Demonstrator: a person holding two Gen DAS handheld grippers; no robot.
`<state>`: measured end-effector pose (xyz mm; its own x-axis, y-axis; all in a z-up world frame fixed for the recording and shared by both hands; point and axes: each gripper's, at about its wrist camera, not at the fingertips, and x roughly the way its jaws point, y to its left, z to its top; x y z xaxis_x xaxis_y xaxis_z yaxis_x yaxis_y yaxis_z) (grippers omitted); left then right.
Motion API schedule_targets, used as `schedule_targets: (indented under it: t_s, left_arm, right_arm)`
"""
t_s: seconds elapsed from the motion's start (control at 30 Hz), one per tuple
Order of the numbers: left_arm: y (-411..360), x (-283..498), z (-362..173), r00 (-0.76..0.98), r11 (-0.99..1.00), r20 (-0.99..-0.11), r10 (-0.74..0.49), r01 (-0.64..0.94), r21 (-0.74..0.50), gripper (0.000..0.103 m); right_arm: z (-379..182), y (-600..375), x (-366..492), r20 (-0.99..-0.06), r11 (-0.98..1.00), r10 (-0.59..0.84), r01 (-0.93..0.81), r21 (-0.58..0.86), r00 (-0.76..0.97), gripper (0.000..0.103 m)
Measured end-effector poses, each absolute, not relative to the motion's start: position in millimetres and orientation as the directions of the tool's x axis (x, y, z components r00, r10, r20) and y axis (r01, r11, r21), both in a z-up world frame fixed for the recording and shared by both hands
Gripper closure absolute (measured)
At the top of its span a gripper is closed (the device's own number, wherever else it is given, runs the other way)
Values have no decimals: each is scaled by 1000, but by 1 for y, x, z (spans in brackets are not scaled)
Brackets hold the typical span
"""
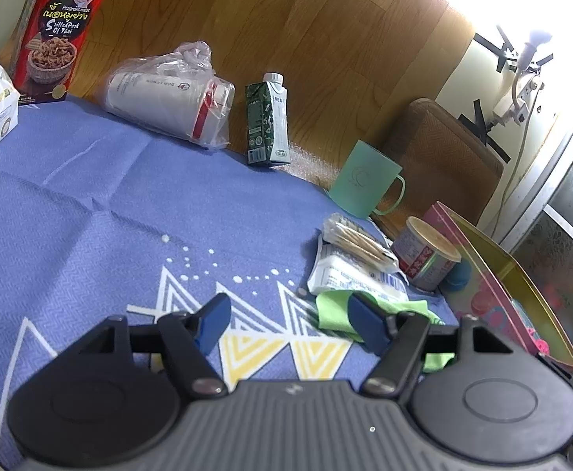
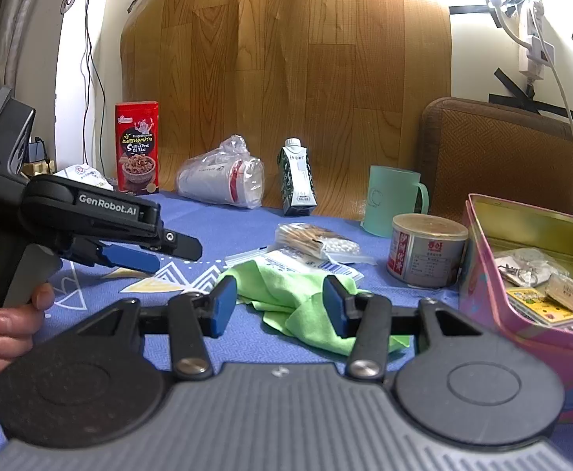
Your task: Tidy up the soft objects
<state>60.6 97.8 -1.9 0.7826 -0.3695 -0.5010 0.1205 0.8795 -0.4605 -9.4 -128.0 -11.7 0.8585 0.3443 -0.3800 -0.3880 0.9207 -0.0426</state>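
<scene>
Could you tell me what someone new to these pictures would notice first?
Probably the bright green cloth, crumpled on the blue tablecloth just ahead of the open right gripper. Next comes the pink tin, open at the right with small items inside, and the red snack box standing at the back left.

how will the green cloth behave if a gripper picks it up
The green cloth lies crumpled in soft folds, so it will likely hang limp from one pinch. It looks thin, so probably very light. One edge lies over the white packet, which may shift slightly as it lifts.
</scene>
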Motion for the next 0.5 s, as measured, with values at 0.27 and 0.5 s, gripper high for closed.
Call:
schedule_targets:
  t_s: [0.27,0.5]
  left_arm:
    - [96,62,-3,775,881,-511,-373,123,-458,35]
    - [92,63,-3,766,890,-524,-371,132,-437,34]
  right_arm:
    - [-12,-128,-10,-378,920,347,-389,-37,858,52]
    - [-11,-130,-10,-373,921,349,-388,-31,859,52]
